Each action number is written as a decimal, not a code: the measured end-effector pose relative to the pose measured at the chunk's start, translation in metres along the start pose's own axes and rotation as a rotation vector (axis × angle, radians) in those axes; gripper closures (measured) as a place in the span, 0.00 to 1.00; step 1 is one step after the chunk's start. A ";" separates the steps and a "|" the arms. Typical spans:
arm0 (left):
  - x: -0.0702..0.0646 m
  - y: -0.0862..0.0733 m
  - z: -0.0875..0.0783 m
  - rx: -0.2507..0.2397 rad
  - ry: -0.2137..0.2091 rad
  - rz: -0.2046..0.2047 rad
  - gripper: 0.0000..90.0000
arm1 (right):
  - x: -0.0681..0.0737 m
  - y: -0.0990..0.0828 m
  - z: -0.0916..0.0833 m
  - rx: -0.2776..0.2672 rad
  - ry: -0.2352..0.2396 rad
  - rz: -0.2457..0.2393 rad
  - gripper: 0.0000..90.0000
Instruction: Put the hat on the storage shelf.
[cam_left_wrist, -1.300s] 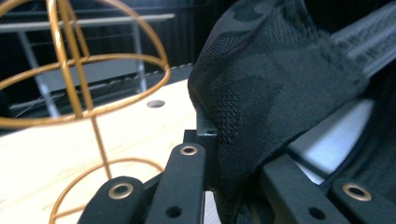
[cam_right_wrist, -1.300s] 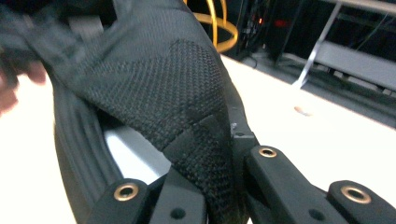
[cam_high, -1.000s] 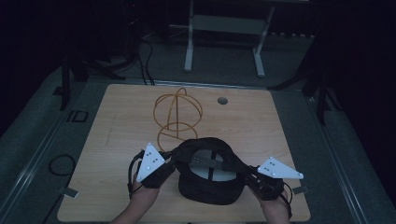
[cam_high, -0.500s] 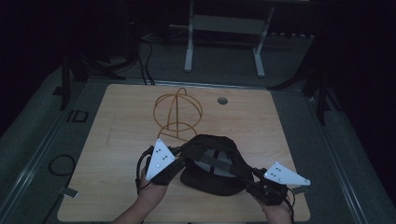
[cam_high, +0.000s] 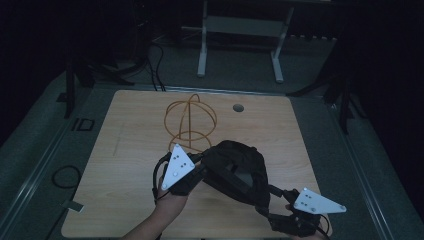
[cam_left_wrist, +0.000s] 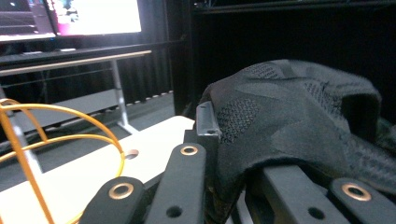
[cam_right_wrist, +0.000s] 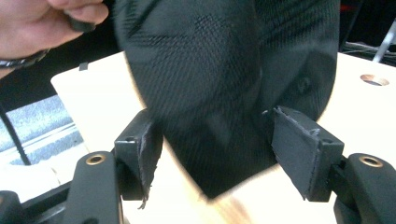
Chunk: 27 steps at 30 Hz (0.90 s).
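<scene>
Two grippers worked one black knitted fabric cap (cam_high: 235, 172) in the high view, near the wooden table's (cam_high: 125, 150) front edge, beside a gold wire globe frame (cam_high: 191, 121). The left gripper (cam_high: 197, 172) clenched its edge, lifting it (probably to hang it). In the left gripper view the fabric draped over shut jaws. In the right gripper view the right gripper (cam_right_wrist: 212, 149) had just been opening, pads clear of the cap between them.

Left tongs (cam_high: 197, 175) clamped shut; right tongs (cam_right_wrist: 215, 149) jaws just opening, standing apart.
</scene>
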<state>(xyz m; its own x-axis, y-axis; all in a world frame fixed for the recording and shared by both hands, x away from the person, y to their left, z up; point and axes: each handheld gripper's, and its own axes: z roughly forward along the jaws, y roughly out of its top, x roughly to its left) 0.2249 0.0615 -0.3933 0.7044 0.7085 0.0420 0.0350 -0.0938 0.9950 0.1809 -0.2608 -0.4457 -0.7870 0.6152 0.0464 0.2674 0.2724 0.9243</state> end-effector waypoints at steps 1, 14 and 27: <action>0.000 0.000 0.000 -0.002 -0.013 -0.004 0.98 | 0.000 -0.002 -0.004 0.000 0.006 -0.005 0.38; 0.033 -0.010 -0.011 -0.076 -0.294 -0.057 0.98 | -0.020 0.022 -0.044 -0.071 -0.031 -0.079 0.45; 0.054 -0.010 -0.010 -0.078 -0.550 -0.016 0.98 | 0.007 0.069 -0.007 -0.050 0.120 -0.288 0.47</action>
<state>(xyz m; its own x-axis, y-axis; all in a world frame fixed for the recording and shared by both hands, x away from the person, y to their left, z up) 0.2557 0.1077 -0.4004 0.9712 0.2381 -0.0057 0.0105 -0.0188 0.9998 0.1904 -0.2429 -0.3788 -0.8874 0.4251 -0.1783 -0.0015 0.3840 0.9233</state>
